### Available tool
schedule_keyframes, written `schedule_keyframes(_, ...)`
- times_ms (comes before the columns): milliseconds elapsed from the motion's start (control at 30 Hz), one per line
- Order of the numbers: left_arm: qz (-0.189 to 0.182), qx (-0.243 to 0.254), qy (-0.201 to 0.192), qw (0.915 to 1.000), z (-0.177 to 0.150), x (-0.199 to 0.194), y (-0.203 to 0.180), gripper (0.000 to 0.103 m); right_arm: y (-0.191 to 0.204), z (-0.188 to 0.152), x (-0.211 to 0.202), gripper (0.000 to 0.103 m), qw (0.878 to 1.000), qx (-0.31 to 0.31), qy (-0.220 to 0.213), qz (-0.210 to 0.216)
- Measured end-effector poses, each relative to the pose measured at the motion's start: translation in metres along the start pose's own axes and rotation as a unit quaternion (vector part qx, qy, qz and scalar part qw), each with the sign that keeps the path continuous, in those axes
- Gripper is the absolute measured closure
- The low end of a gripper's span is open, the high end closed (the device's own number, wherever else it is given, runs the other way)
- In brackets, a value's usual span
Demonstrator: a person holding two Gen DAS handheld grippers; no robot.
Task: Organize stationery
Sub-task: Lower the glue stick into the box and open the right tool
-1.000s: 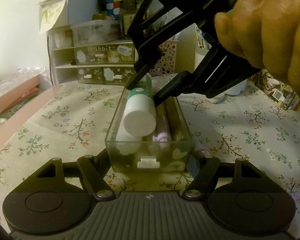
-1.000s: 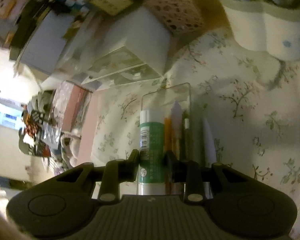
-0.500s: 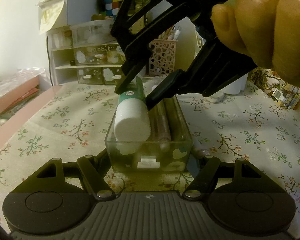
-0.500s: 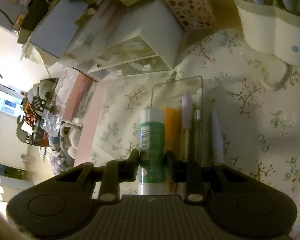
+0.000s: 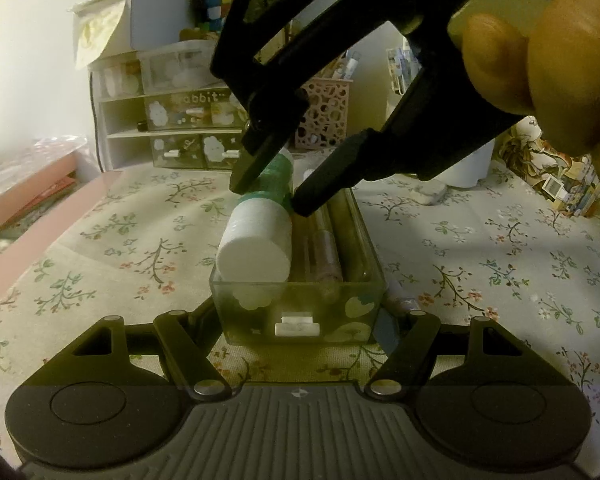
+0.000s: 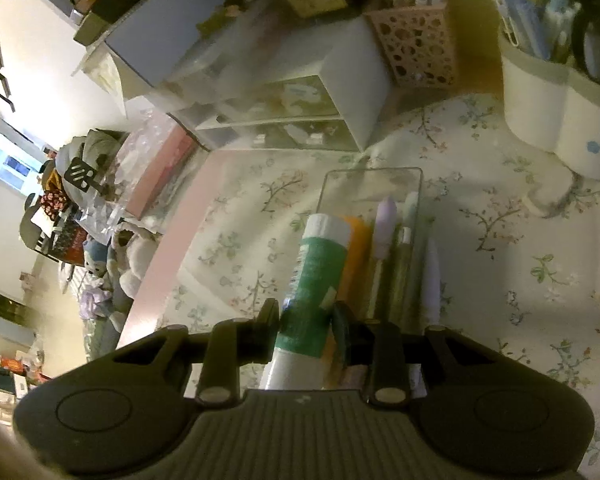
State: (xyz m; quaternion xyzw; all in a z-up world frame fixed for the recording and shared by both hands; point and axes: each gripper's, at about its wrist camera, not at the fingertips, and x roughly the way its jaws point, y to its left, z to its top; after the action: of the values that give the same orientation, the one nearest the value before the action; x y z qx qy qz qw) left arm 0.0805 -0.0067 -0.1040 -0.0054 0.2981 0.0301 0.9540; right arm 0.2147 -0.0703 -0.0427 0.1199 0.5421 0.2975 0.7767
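Pink folder (image 5: 32, 196): one, flat at far left edge of desk (image 5: 100, 264), on the pink margin beside the floral cloth.
Drawer unit (image 5: 172, 128): one, white, at back left, with clear drawers showing cloud stickers; boxes and a coloured cube puzzle stacked above.
Glue stick (image 5: 260, 236): one, green body with white cap, tilted, cap end resting over the near left corner of the tray, far end raised.
Right gripper (image 5: 278, 188): one, black, coming down from upper right, clamped on the green body of the glue stick just behind the cap; from the right wrist view (image 6: 305, 320) both fingers pressed against the tube's sides.
Clear tray (image 5: 300, 320): one, long and narrow, on the floral cloth at centre, running away from the left wrist camera, white handle tab on its near wall.
Left gripper (image 5: 300, 332): one, fingers apart on either side of the tray's near end; contact with the walls impossible to tell.
Tray contents: orange stick (image 6: 354, 256), lilac-capped pen (image 6: 385, 220), pale-capped pen (image 6: 408, 216), one of each, lying lengthwise right of the glue stick.
Loose pen (image 6: 432, 276): one, white, on the cloth just beside the tray's right wall.
Pink perforated holder (image 5: 322, 114): one, behind the tray, pens standing in it.
White pen pots (image 6: 556, 120): two joined, back right, full of pens.
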Motion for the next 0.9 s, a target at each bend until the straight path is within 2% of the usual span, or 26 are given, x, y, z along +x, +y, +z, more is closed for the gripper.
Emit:
schedule_keyframes(100,-0.001,-0.001,0.0,1.0,-0.0002,0.0,0.0005,0.031,0.001,-0.001,-0.001,0.061,1.0,-0.011,0.004,0.017)
schedule_keyframes(200,0.0,0.002,0.0,1.0,-0.0002,0.0004,-0.0001,0.031,0.0011,-0.0009,-0.0038,0.061,1.0,-0.016,0.001,0.016)
schedule_keyframes(300,0.0,0.002,0.0,1.0,-0.0003,0.0004,-0.0007,0.031,0.0007,-0.0007,-0.0033,0.061,1.0,-0.022,-0.002,0.004)
schedule_keyframes(767,-0.001,0.002,0.0,1.0,-0.0001,0.0005,0.0004,0.031,-0.0013,-0.0022,0.0047,0.058,0.999,-0.051,-0.005,0.005)
schedule_keyframes(900,-0.002,0.003,0.0,1.0,0.0,0.0006,0.0004,0.031,0.0002,-0.0018,0.0037,0.056,0.998,-0.069,-0.009,-0.01)
